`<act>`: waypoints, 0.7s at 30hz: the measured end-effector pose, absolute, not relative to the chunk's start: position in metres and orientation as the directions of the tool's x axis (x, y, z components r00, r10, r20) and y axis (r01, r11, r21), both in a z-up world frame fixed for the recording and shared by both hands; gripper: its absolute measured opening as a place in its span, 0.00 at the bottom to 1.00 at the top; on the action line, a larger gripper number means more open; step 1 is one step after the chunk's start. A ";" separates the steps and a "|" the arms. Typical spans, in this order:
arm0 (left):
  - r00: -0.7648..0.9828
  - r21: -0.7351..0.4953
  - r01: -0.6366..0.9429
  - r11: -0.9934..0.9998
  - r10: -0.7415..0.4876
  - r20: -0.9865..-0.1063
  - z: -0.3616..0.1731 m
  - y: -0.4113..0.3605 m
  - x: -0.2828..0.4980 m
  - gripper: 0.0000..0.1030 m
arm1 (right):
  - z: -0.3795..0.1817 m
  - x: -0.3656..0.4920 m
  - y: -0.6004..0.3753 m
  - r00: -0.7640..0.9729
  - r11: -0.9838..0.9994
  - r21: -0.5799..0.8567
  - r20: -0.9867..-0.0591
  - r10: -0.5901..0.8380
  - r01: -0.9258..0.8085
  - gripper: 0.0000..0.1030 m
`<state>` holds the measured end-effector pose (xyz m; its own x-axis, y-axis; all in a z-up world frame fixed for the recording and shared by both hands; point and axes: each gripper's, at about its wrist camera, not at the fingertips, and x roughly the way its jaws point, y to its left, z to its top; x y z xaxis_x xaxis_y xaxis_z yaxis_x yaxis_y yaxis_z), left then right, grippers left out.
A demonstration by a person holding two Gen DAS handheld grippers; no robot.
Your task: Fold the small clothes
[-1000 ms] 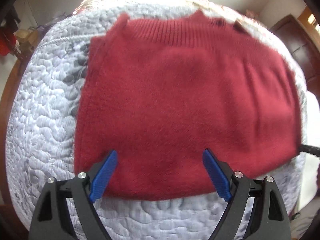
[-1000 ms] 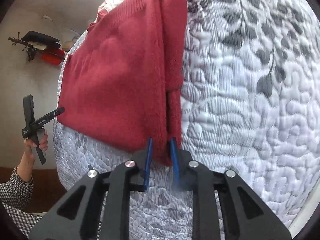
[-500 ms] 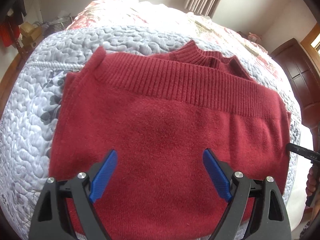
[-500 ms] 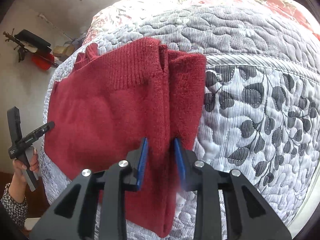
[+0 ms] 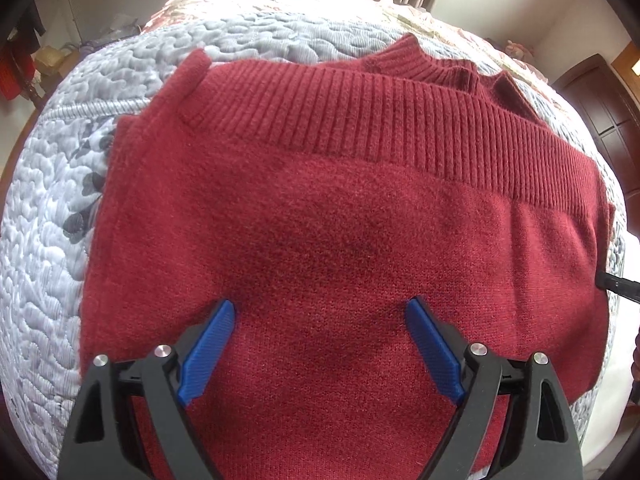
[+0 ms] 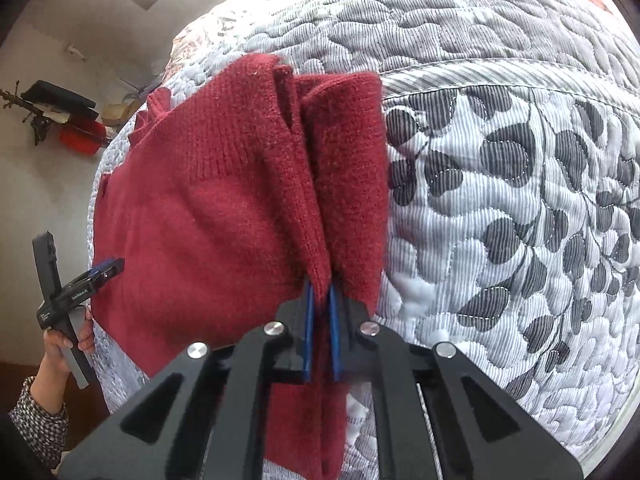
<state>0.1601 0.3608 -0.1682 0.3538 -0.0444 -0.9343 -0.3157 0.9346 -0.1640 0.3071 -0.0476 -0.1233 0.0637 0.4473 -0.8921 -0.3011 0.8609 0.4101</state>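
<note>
Our left gripper (image 5: 320,320) hovers over the red sweater (image 5: 340,240) on the quilted bed (image 5: 48,248), jaws spread wide. Only the right wrist view shows our right gripper (image 6: 319,300) clenched on the sweater's side fold.

Small white lettering marks the left gripper (image 6: 105,270) near its handle. It is too tiny to read.

Bright daylight, blown-out glare on the far quilt (image 5: 248,4), strong fisheye bending, dark vignetted corners
</note>
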 end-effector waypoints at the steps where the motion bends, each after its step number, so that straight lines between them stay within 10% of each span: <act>1: 0.353 -0.165 -0.317 0.934 -0.046 -0.935 -0.168 0.360 0.161 0.86 | -0.122 0.306 -0.046 0.066 0.862 0.407 -0.893 0.445 -0.303 0.07; 8: 0.382 -0.181 -0.321 0.930 -0.047 -0.923 -0.150 0.360 0.158 0.86 | -0.087 0.283 -0.056 0.146 0.867 0.384 -0.884 0.445 -0.317 0.56; 21: 0.370 -0.173 -0.348 0.921 -0.035 -0.929 -0.154 0.385 0.144 0.86 | -0.135 0.268 -0.071 0.044 0.848 0.471 -0.868 0.494 -0.242 0.51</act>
